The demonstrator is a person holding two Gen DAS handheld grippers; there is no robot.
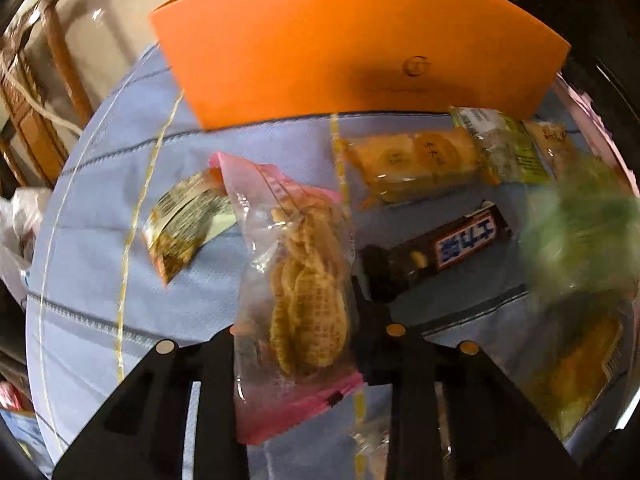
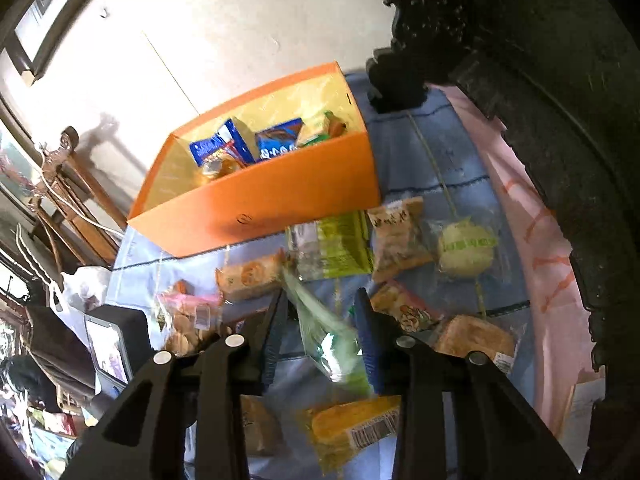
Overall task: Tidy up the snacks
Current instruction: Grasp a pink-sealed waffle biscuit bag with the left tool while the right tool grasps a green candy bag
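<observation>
At the left edge of your left wrist view stands a wooden chair (image 1: 38, 96) with a pale cord (image 1: 44, 114) draped across it, before a cream wall (image 1: 120, 4). Below it, at mid-left, you see a crumpled white plastic bag (image 1: 18, 232). In your right wrist view, a dark carved wooden piece (image 2: 540, 80) fills the upper right, with a pink cloth (image 2: 536, 240) just below it. At lower left sits a small lit screen (image 2: 110, 354), its picture too blurred to read.
</observation>
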